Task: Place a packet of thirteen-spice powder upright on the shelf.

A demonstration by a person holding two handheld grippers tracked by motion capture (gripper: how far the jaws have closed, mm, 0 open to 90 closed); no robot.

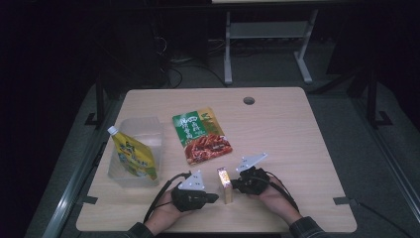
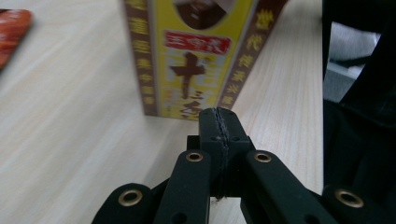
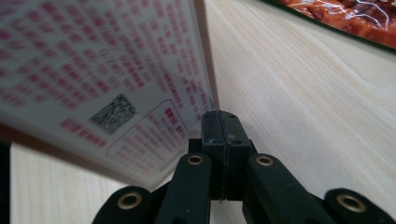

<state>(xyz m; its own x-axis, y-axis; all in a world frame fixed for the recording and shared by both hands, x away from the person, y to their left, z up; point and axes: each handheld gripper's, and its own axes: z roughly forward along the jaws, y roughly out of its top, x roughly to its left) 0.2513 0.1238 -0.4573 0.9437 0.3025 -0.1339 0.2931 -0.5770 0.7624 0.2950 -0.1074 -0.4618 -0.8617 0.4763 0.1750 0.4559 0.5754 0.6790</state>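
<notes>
We have a small yellow box (image 1: 225, 184) standing upright near the front edge of the table (image 1: 287, 124), between our two hands. The left gripper (image 1: 214, 198) points at its yellow printed face from the left, and the right gripper (image 1: 235, 185) sits just beside its other side, where the white panel of red print shows in the right gripper view. Both sets of jaws are pressed fully together with nothing between them; in the left gripper view the closed tip stands just short of the box (image 2: 196, 51), low on its front.

With both tongs closed, we judge the step to be nudging or steadying the box rather than gripping it. The box is tall and narrow, so we should push low, near its base, and keep the other tip against the opposite side so it does not tip over. We should move slowly and evenly.

The green and red sauce packet (image 1: 202, 135) lies flat toward the middle of the table, and the clear tub (image 1: 148, 130) holding a yellow pouch (image 1: 132, 156) sits by the left edge; both are well apart from the box, so we have room.
</notes>
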